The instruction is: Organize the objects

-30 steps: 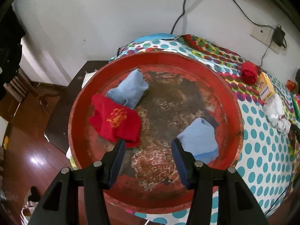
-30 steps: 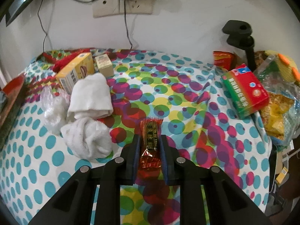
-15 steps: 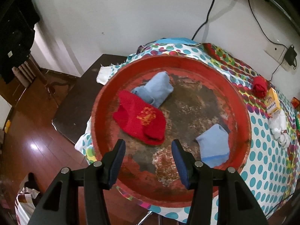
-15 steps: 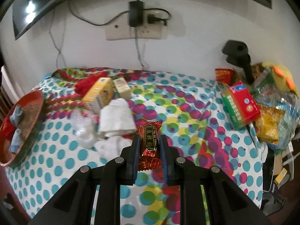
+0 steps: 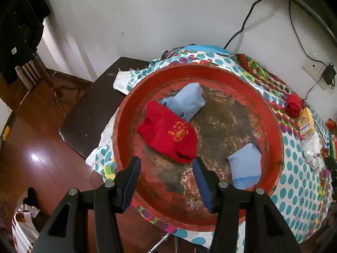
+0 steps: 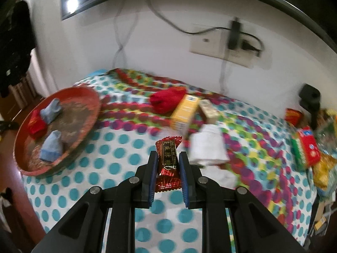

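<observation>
A round red tray (image 5: pixel 276 139) sits at the left end of the dotted tablecloth. In it lie a red sock (image 5: pixel 168 135) and two light blue socks (image 5: pixel 187 102) (image 5: pixel 246 168). My left gripper (image 5: pixel 166 164) hangs open above the tray's near rim, nothing between its fingers. My right gripper (image 6: pixel 168 158) is shut on a red candy wrapper (image 6: pixel 168 160), held in the air above the cloth. From that side the tray (image 6: pixel 88 113) lies to the left, and another red sock (image 6: pixel 168 99) rests against a yellow box (image 6: pixel 185 113).
White cloths (image 6: pixel 208 145) and a small beige box (image 6: pixel 209 110) lie beyond the candy. A red-green box (image 6: pixel 306 147) and snack bags (image 6: pixel 324 168) crowd the right end. A wall socket with plugs (image 6: pixel 229 44) is behind. Wooden floor (image 5: pixel 31 147) lies left of the table.
My right gripper has risen and swung left with the candy, bringing the tray into its view. My left gripper has drawn back and up from the tray, still open.
</observation>
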`<action>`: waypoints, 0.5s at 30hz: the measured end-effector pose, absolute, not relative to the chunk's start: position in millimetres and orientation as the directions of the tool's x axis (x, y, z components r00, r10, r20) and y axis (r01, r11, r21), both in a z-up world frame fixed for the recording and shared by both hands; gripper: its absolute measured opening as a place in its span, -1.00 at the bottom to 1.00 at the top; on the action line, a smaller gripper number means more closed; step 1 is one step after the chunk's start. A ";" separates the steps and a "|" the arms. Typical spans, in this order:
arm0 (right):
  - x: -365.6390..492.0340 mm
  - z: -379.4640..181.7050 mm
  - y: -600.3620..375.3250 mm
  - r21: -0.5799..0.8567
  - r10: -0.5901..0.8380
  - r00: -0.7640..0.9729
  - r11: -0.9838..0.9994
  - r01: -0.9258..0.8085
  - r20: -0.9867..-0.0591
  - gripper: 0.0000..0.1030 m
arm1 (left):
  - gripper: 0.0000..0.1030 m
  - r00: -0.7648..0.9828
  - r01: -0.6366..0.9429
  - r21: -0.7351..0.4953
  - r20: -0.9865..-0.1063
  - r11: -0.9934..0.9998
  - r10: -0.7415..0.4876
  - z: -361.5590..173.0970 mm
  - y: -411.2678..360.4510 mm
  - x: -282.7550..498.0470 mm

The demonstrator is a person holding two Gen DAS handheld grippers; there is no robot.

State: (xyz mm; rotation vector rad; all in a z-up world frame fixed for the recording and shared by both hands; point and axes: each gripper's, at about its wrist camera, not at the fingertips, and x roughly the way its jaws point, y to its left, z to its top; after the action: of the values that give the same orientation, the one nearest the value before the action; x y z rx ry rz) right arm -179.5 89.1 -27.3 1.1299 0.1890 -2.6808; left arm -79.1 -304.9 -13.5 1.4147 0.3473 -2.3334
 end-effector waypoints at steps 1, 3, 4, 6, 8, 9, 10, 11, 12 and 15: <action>-180.1 -27.6 79.5 -0.032 -0.167 -0.673 -0.962 0.273 -0.721 -0.63 | 0.02 -0.416 0.450 -0.012 -0.888 -0.893 -0.198 -13.1 -306.7 -78.5; -180.5 -27.8 65.7 -0.031 -0.182 -0.667 -0.955 0.295 -0.722 -0.63 | 0.02 -0.417 0.457 -0.018 -0.887 -0.889 -0.197 -12.5 -310.9 -76.6; -179.9 -27.6 59.4 -0.030 -0.190 -0.665 -0.952 0.305 -0.722 -0.63 | 0.02 -0.417 0.461 -0.019 -0.887 -0.887 -0.198 -12.1 -313.2 -75.3; -182.4 -27.3 43.1 -0.022 -0.212 -0.658 -0.944 0.328 -0.723 -0.63 | 0.02 -0.414 0.475 -0.015 -0.886 -0.880 -0.208 -12.0 -318.9 -73.2; -183.9 -26.6 28.0 -0.018 -0.229 -0.652 -0.937 0.349 -0.723 -0.63 | 0.02 -0.405 0.490 -0.005 -0.887 -0.872 -0.223 -12.6 -324.6 -71.5; -185.2 -26.0 18.6 -0.017 -0.238 -0.649 -0.932 0.361 -0.723 -0.63 | 0.02 -0.401 0.497 -0.004 -0.888 -0.868 -0.226 -13.1 -327.5 -70.5; -186.1 -25.4 11.5 -0.016 -0.244 -0.645 -0.929 0.370 -0.724 -0.63 | 0.02 -0.400 0.501 -0.006 -0.888 -0.865 -0.225 -13.5 -330.4 -69.4; -188.4 -24.8 1.0 -0.015 -0.254 -0.640 -0.924 0.383 -0.725 -0.63 | 0.02 -0.399 0.507 -0.012 -0.889 -0.862 -0.223 -14.1 -333.9 -68.1; -189.7 -24.2 -6.0 -0.013 -0.261 -0.638 -0.921 0.390 -0.724 -0.63 | 0.02 -0.398 0.510 -0.014 -0.890 -0.860 -0.222 -14.6 -335.7 -67.2; -194.6 -23.4 -33.0 -0.002 -0.289 -0.625 -0.907 0.422 -0.725 -0.63 | 0.02 -0.391 0.523 -0.008 -0.891 -0.852 -0.231 -15.3 -341.6 -64.2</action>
State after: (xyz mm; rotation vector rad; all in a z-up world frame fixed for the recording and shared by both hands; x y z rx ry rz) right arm -194.6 -33.1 -23.4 1.0780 0.2409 -2.5106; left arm -64.2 -341.6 -15.3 1.3810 0.4000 -2.2600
